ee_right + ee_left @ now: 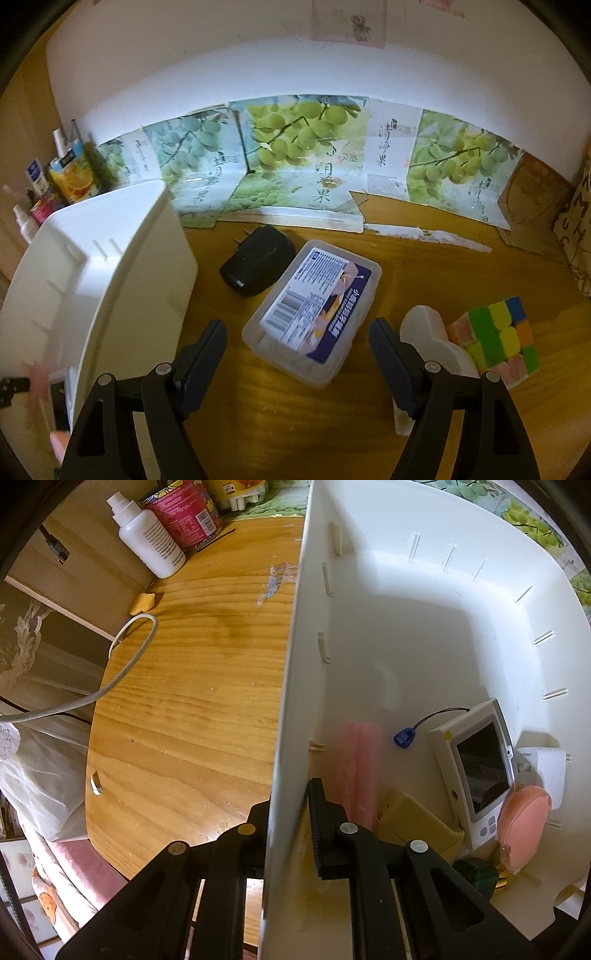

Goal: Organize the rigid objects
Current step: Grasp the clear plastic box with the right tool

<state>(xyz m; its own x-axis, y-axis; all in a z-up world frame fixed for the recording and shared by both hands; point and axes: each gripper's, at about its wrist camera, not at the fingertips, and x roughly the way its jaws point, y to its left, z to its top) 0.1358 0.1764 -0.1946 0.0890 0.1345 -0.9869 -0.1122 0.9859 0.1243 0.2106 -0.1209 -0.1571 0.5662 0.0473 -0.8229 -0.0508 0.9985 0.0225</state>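
Observation:
My left gripper (291,823) is shut on the near wall of a white plastic bin (295,635), one finger inside and one outside. Inside the bin lie a white device with a screen (476,771), a pink round case (521,827), a white plug adapter (546,768), a yellow piece (417,823), a pink blurred object (358,764) and a blue tag (404,737). My right gripper (299,350) is open over a clear plastic box with a label (314,310). Beside the box lie a black charger (258,260), a white plastic piece (432,332) and a colour cube (498,336). The bin (110,258) stands left of them.
The wooden table (192,701) carries a white bottle (151,535), a red can (184,513) and a white cable (122,664) at its left edge. Grape-printed cardboard (295,158) lines the wall. Bottles and a juice carton (74,181) stand at the back left.

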